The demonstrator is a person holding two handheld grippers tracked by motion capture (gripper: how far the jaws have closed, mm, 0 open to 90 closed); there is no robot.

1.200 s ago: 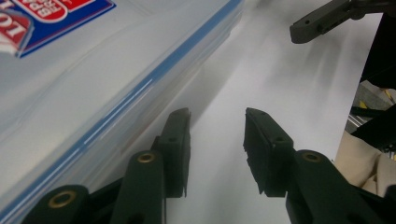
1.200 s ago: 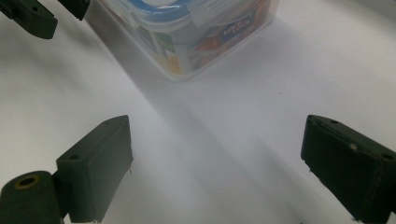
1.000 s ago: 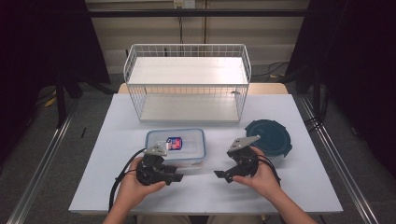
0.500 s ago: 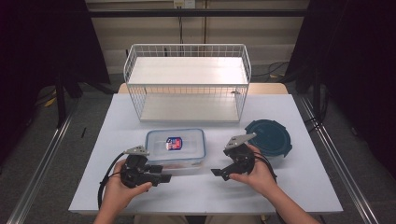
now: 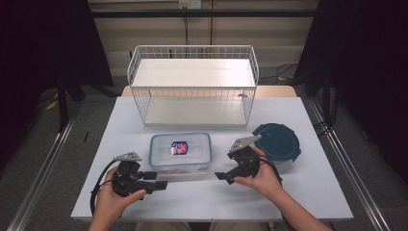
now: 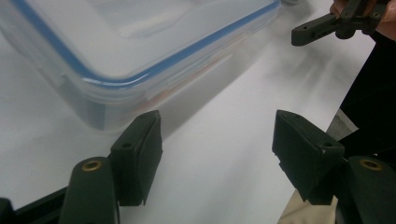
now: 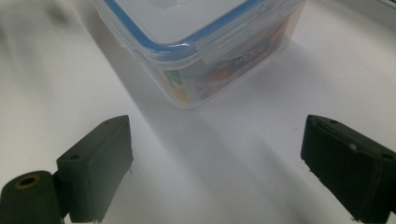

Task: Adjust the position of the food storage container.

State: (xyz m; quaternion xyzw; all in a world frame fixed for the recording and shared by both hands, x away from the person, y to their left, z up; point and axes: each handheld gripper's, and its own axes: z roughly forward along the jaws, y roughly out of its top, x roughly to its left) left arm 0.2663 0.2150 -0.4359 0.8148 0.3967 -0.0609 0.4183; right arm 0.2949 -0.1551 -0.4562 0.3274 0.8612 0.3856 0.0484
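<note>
A clear plastic box (image 5: 180,150) with a blue-edged snap lid is sitting mid-table, in front of a white wire rack (image 5: 192,86); a round dark-teal lid (image 5: 277,141) is lying to its right. The left gripper (image 5: 161,184) is lying level near the box's front-left corner; its jaws have just been opening, with nothing between them; the right gripper (image 5: 220,176) is angling down at the front-right corner, jaws spread, empty.

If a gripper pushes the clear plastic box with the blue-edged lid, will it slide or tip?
The box would probably slide rather than tip: it is low and flat-bottomed on the smooth white table. Its hard plastic walls look stiff, perhaps slippery for the pads.
</note>
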